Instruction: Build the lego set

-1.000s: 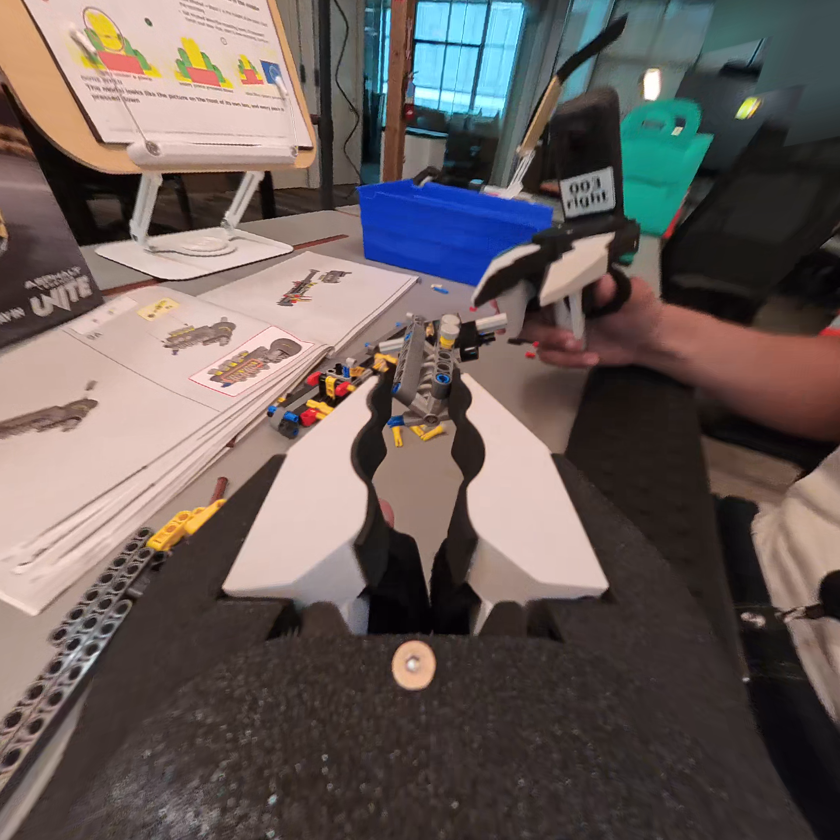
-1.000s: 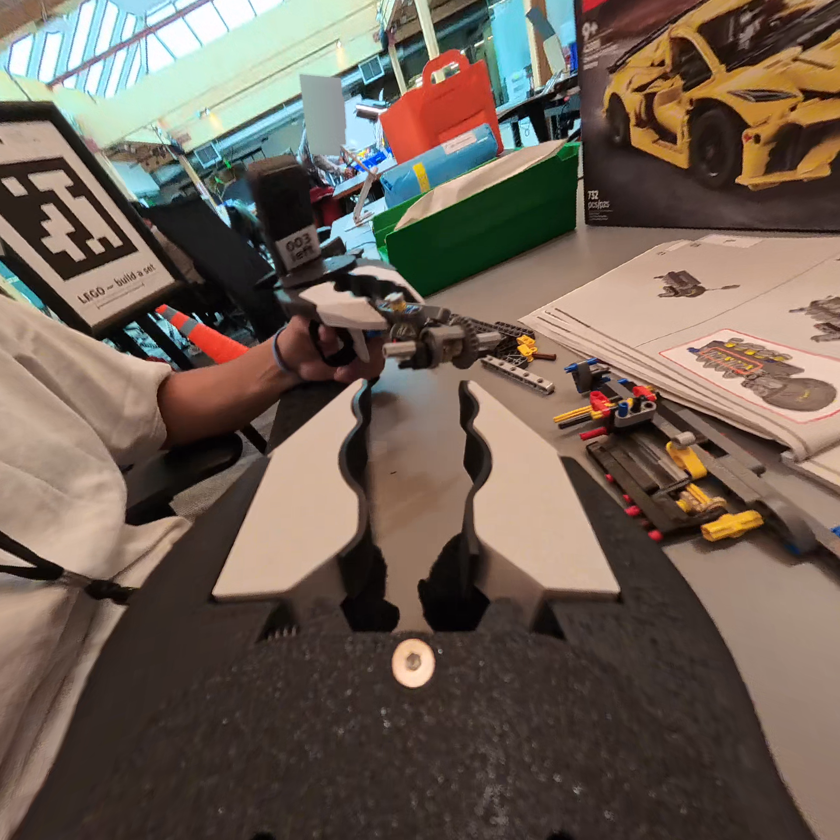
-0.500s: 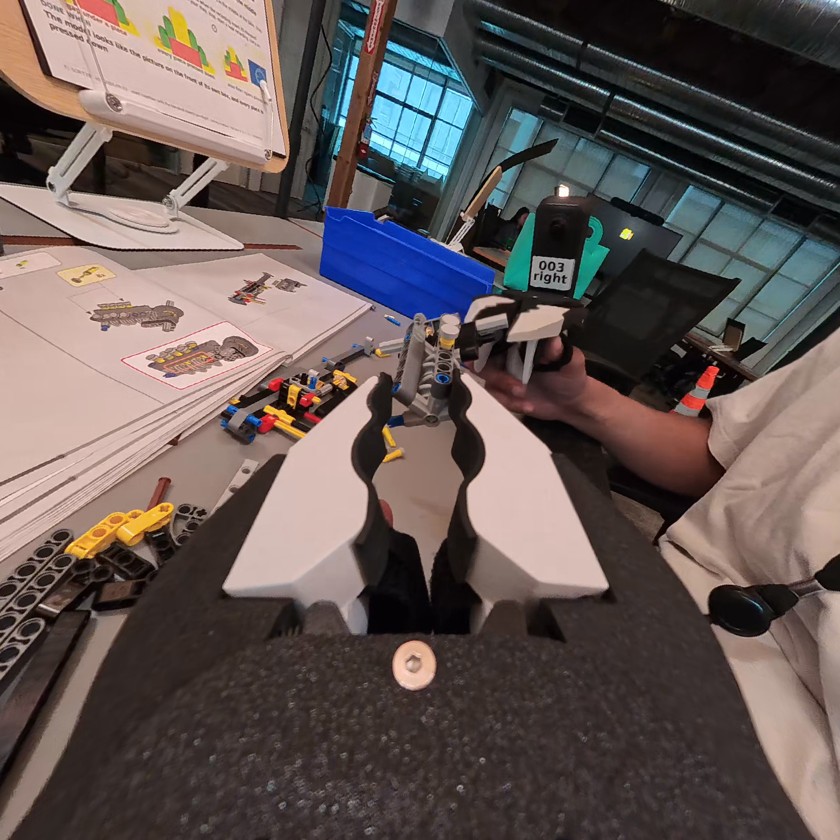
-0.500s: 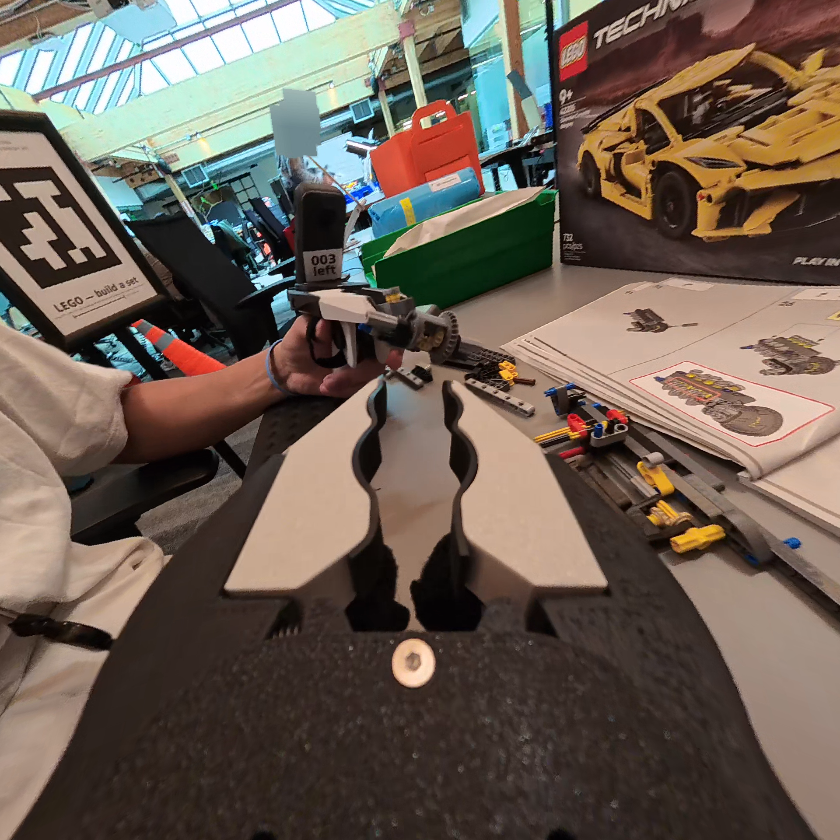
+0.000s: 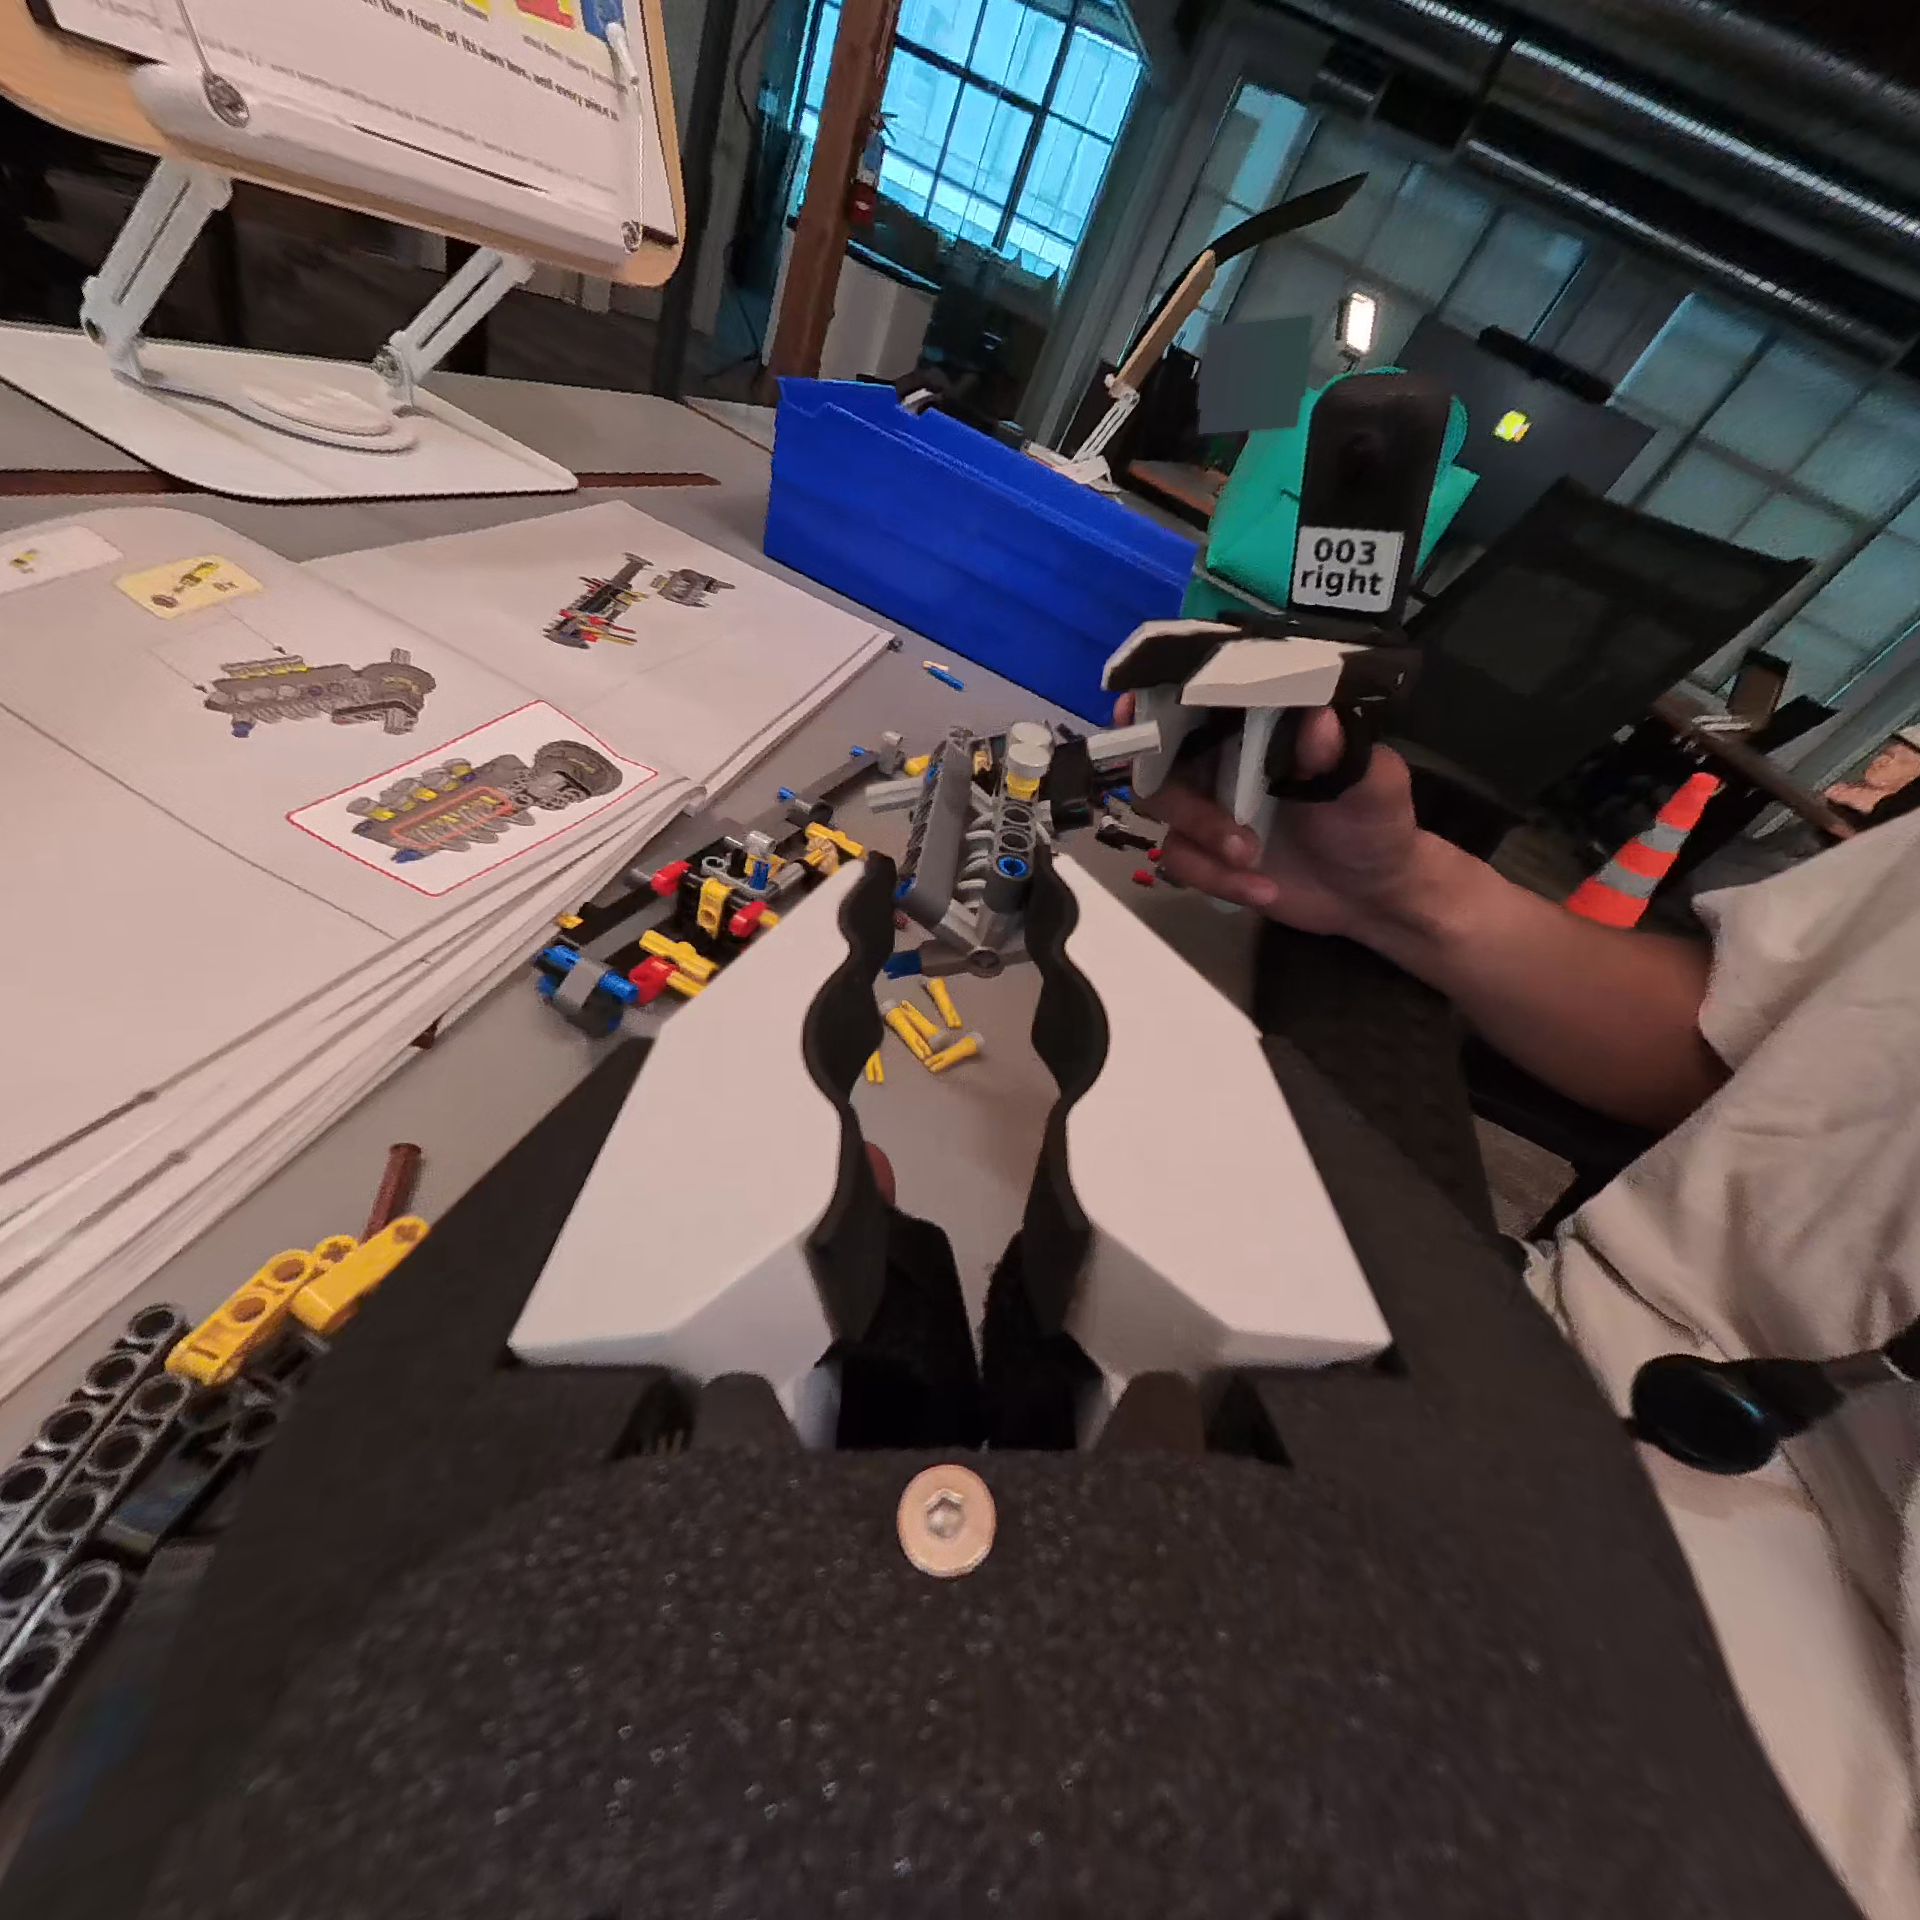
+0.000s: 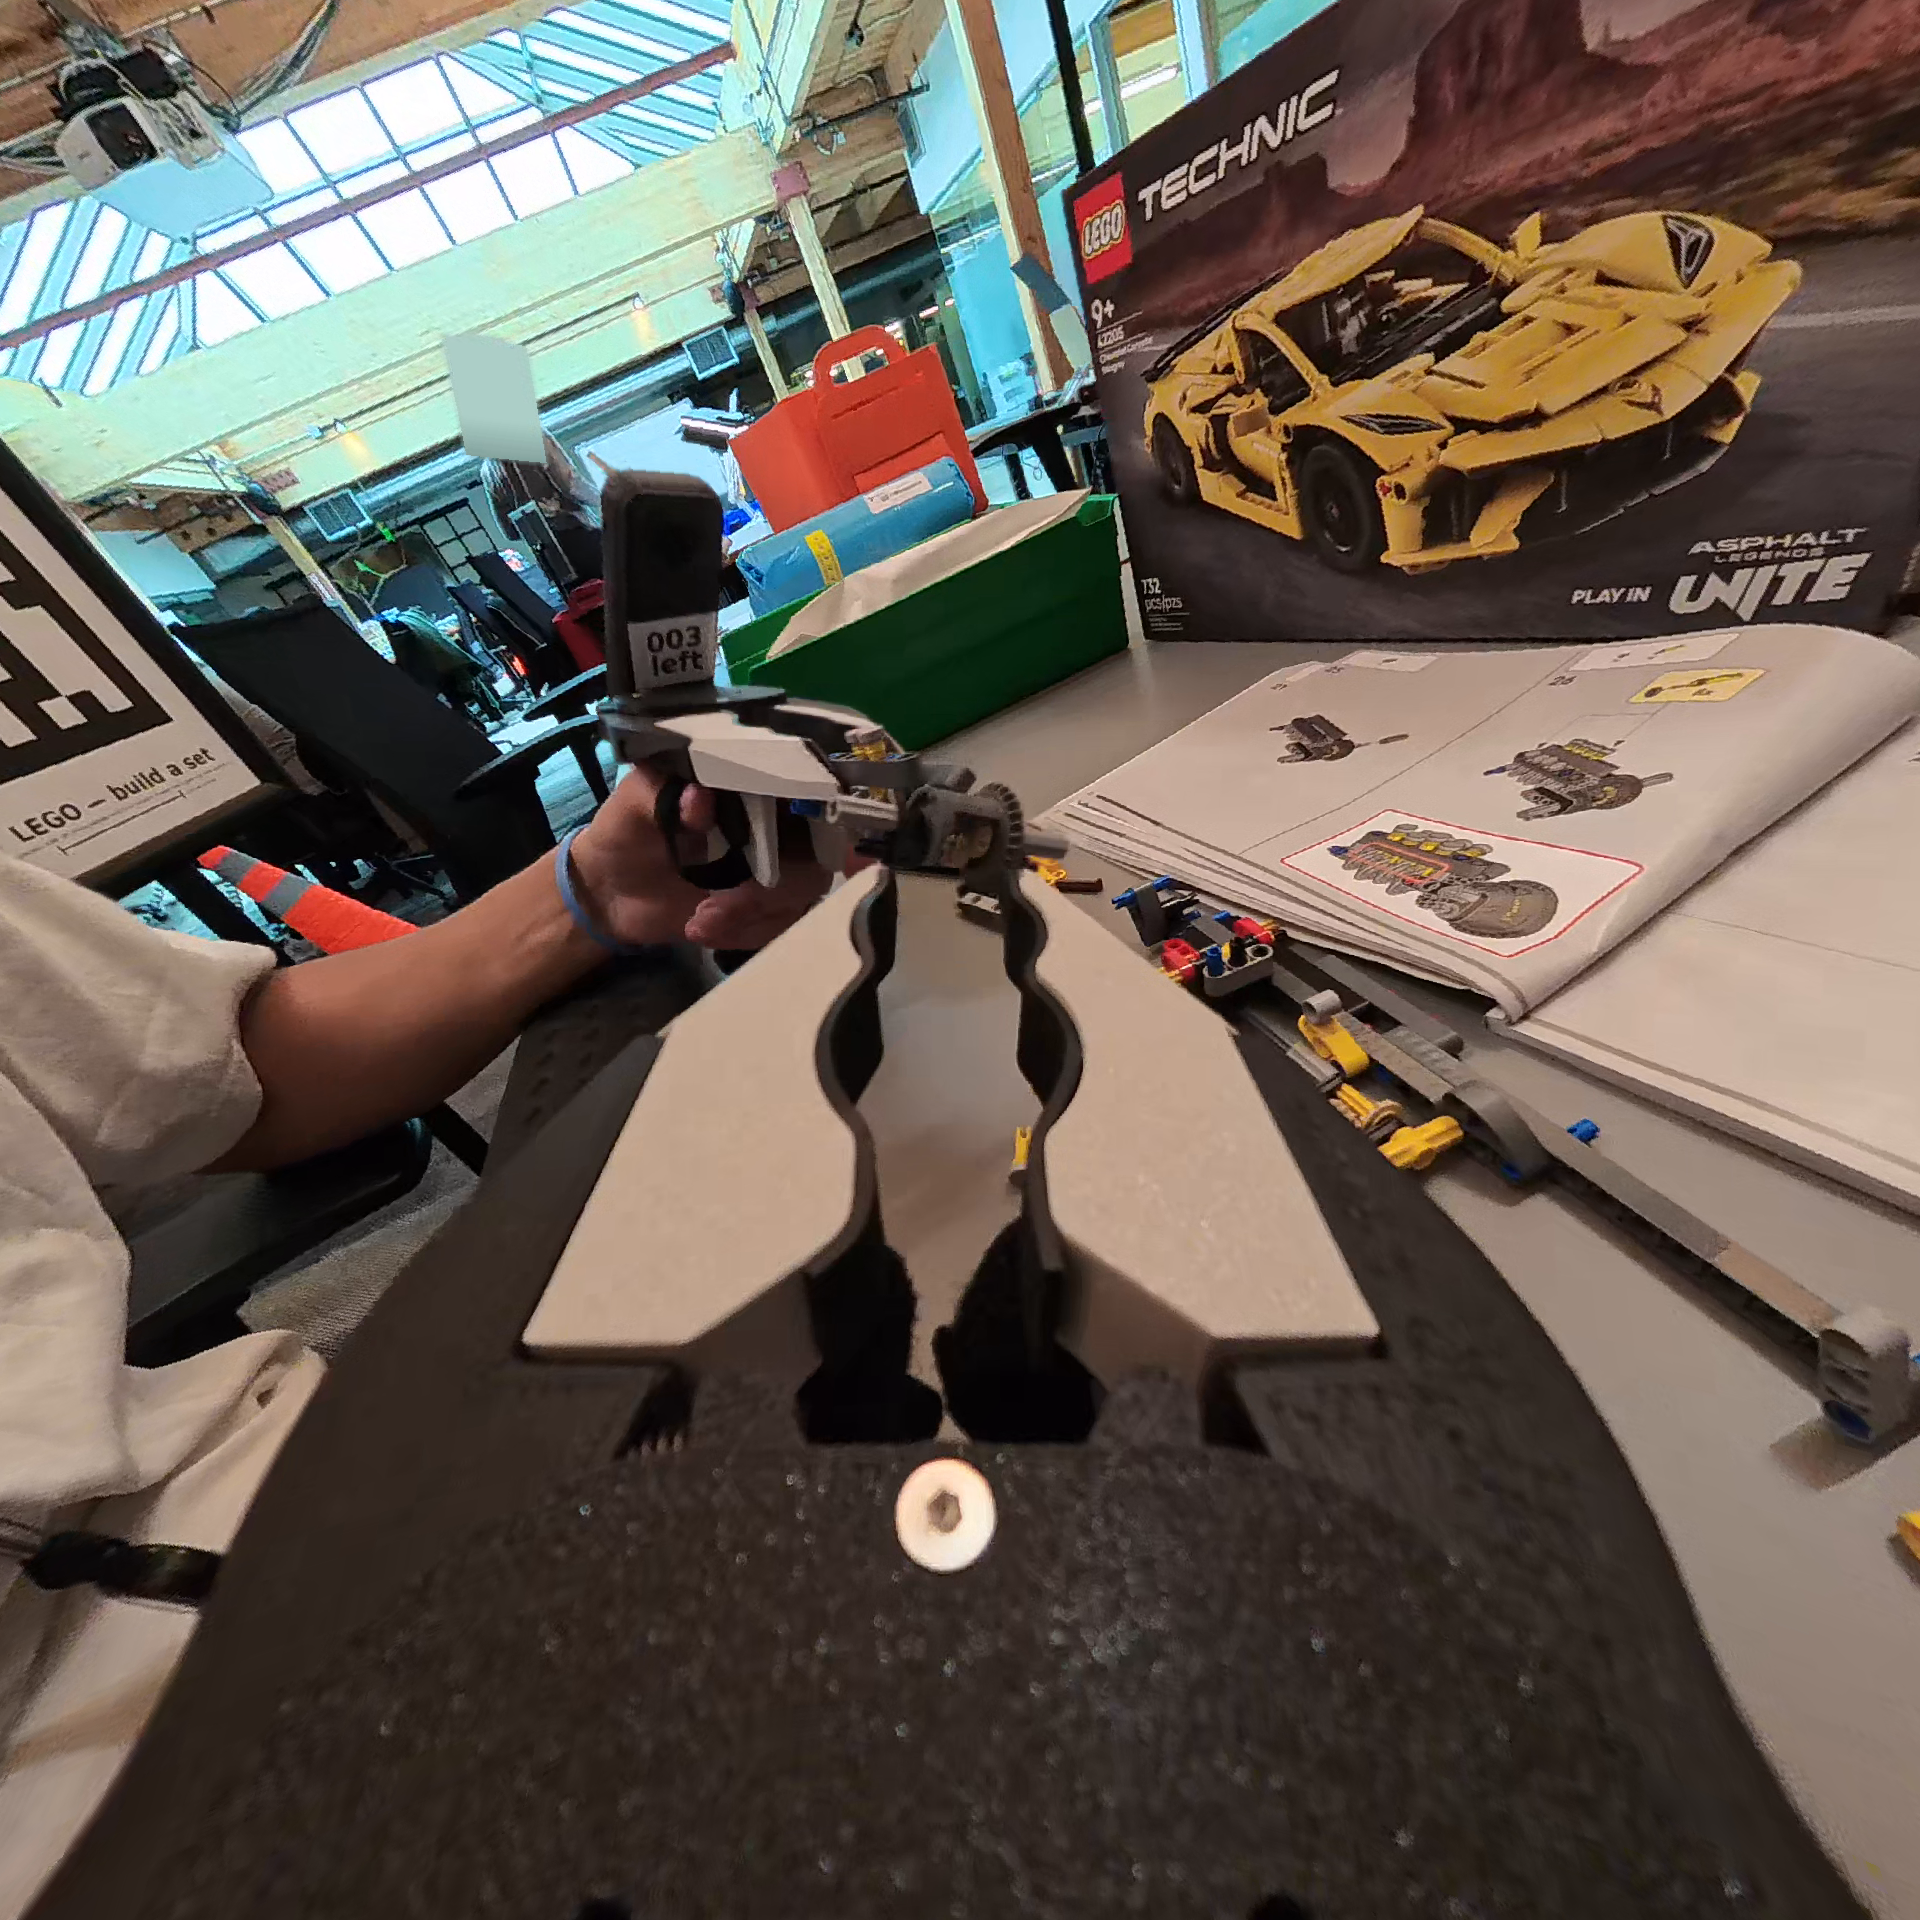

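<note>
The left tool pinches a grey lego engine assembly at its fingertips, lifted above the tabletop. Loose yellow pins lie under it, and a black-and-yellow chassis section sits just left, beside the open instruction booklet. The right tool faces the assembly from the other side (its tips spread, nothing between them, just short of the gear end). Farther back stand a blue bin and the set's box.

Bright daylight from skylights and windows; fisheye-bent edges, slight motion blur
</note>
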{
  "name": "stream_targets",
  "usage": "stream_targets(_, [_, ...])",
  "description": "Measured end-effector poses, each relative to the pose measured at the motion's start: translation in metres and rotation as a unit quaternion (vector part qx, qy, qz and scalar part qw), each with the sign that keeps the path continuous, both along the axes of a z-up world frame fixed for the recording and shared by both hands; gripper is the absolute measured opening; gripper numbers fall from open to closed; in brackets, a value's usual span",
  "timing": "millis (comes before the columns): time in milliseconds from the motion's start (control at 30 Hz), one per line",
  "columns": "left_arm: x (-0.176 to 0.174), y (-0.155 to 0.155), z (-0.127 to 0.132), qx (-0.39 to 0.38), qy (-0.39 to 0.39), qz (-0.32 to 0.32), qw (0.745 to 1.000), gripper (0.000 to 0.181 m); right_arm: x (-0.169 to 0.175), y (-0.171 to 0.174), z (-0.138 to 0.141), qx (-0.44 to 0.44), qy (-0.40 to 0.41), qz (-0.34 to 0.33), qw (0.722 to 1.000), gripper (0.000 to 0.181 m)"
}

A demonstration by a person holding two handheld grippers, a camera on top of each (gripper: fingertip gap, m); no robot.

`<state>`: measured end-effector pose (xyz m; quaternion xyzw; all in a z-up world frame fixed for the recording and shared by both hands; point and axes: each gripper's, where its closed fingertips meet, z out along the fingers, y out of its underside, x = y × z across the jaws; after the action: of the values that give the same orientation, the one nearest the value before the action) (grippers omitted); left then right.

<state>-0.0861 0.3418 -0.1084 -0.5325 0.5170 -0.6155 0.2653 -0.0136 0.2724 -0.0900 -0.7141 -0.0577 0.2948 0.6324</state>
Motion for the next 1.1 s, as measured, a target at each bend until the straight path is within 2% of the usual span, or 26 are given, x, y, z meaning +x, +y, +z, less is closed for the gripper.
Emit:
stream_targets(200, [-0.007, 0.004, 0.006, -0.085, -0.015, -0.017, 0.996, 0.024, 0.001, 0.002, 0.0, -0.01, 0.033, 0.014, 0.999, 0.02])
stream_targets(700, [-0.004, -0.008, 0.0, -0.102, 0.003, -0.048, 0.994, 0.024, -0.011, 0.005, -0.012, -0.032, 0.005, 0.035, 0.999, 0.02])
stream_targets(933, [-0.005, -0.005, 0.004, -0.13, -0.002, -0.047, 0.99, 0.024, -0.027, 0.009, -0.025, -0.052, -0.043, 0.049, 0.997, 0.021])
stream_targets(967, [-0.004, -0.005, 0.005, -0.137, -0.002, -0.047, 0.989, 0.024, -0.031, 0.013, -0.025, -0.051, -0.042, 0.049, 0.997, 0.022])
stream_targets(1100, [-0.001, -0.009, 0.009, -0.157, -0.007, -0.061, 0.986, 0.024, -0.053, 0.032, -0.03, -0.062, -0.047, 0.064, 0.995, 0.049])
